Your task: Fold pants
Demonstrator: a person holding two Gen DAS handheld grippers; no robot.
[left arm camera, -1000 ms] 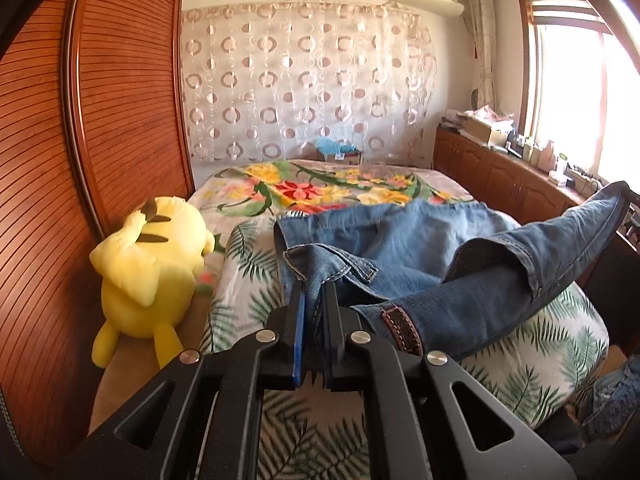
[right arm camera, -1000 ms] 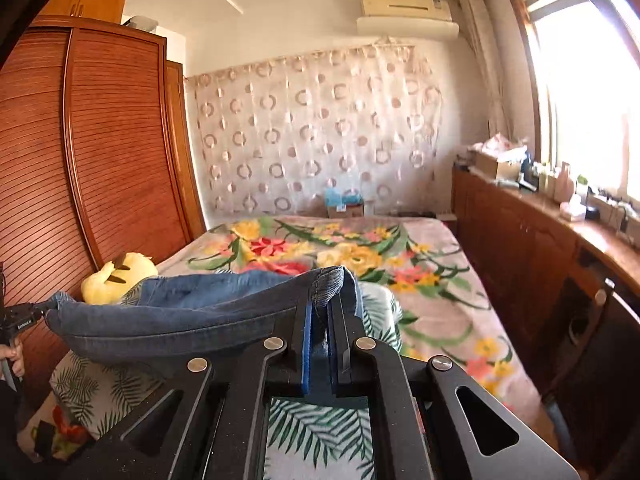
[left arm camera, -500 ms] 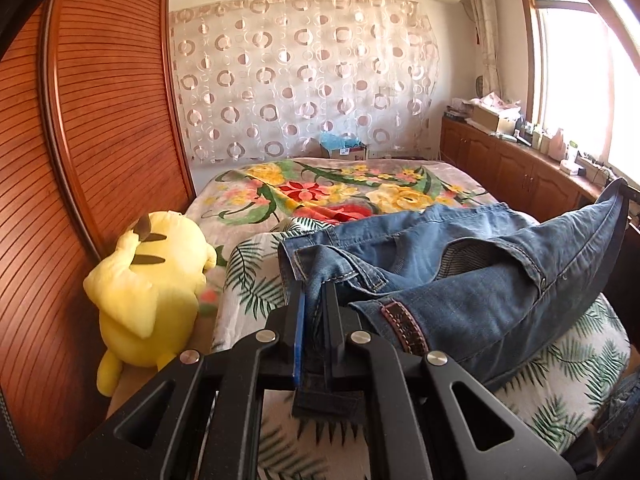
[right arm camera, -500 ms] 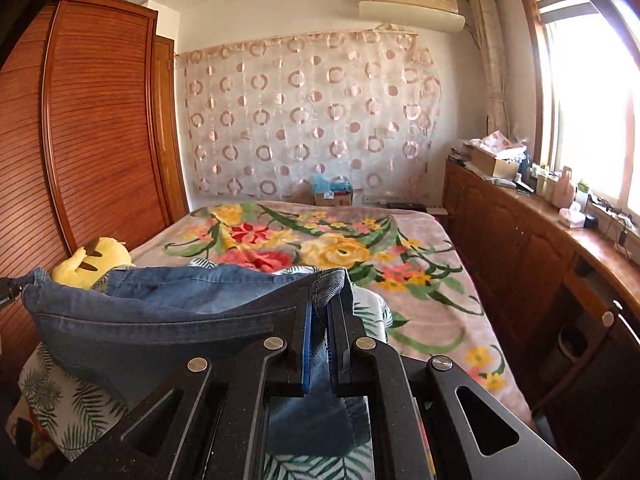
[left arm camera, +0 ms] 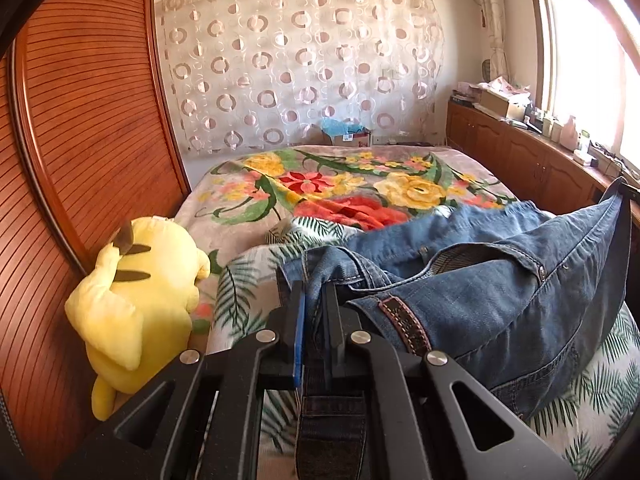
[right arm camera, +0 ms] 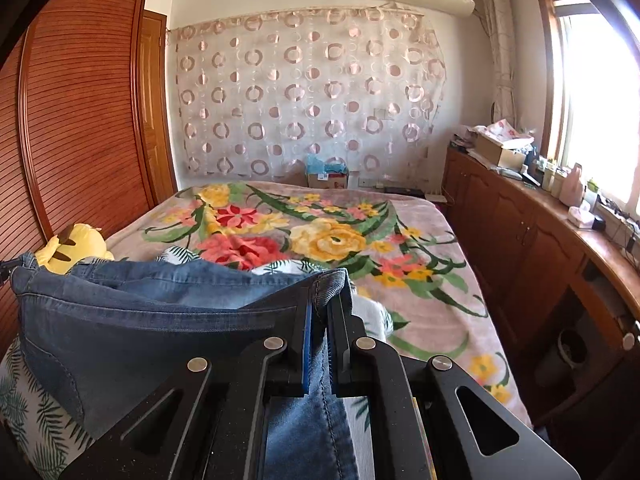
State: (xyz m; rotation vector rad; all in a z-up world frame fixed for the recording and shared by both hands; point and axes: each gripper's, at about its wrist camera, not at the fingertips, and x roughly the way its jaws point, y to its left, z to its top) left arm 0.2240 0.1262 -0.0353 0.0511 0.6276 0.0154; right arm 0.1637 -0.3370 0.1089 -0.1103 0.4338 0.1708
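Note:
Blue denim pants (left arm camera: 500, 292) hang stretched between my two grippers above the near end of the bed. My left gripper (left arm camera: 314, 292) is shut on the waistband by the brown leather patch (left arm camera: 404, 322). My right gripper (right arm camera: 320, 300) is shut on the waistband's other end. In the right wrist view the pants (right arm camera: 132, 320) sag to the left, toward the left gripper. The rest of the pants trails onto the bed.
The bed carries a floral blanket (right arm camera: 332, 236) and a palm-leaf sheet (left arm camera: 588, 400) near me. A yellow plush toy (left arm camera: 132, 300) sits by the slatted wooden wardrobe (left arm camera: 80, 140) on the left. A wooden cabinet (right arm camera: 540, 248) with clutter runs under the window on the right.
Both grippers have risen and moved forward over the bed with the pants. The waistband is lifted higher and more denim hangs below the grippers.

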